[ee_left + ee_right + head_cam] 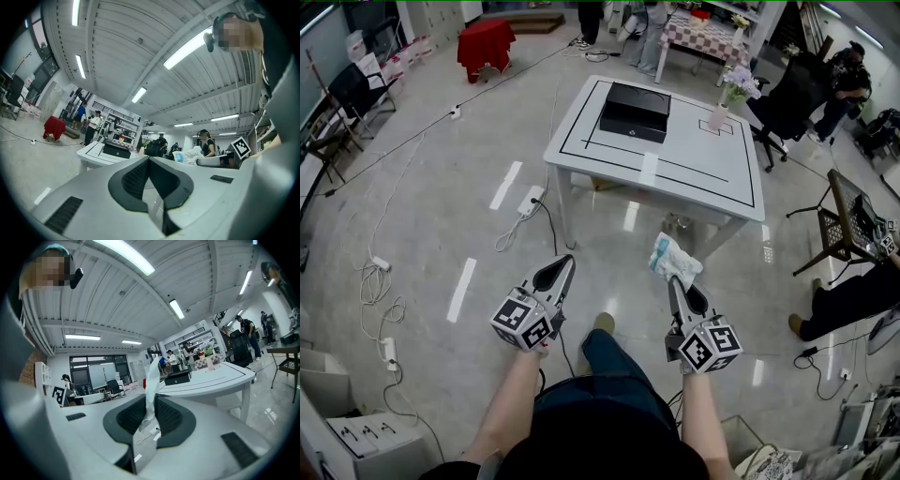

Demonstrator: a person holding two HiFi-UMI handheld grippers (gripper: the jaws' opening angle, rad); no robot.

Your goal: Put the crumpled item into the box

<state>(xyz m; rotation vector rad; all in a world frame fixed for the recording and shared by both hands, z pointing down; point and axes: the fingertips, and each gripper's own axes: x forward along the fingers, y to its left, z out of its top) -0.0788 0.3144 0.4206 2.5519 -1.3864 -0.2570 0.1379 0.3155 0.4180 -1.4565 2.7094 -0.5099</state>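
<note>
Pinched in the right gripper [673,277], with the jaws squeezed on a thin flap of the crumpled white and blue wad of paper or plastic [675,258]. Held up in the air over the floor, well apart from the flat black box [635,111] on the white table with black lines [741,183]. Looks very light and soft, easy to squash, not easy to break. Could slip out if held only by a thin edge, so best to grab a thick, bunched part. Left gripper [567,262] pressed shut, with nothing inside.
</note>
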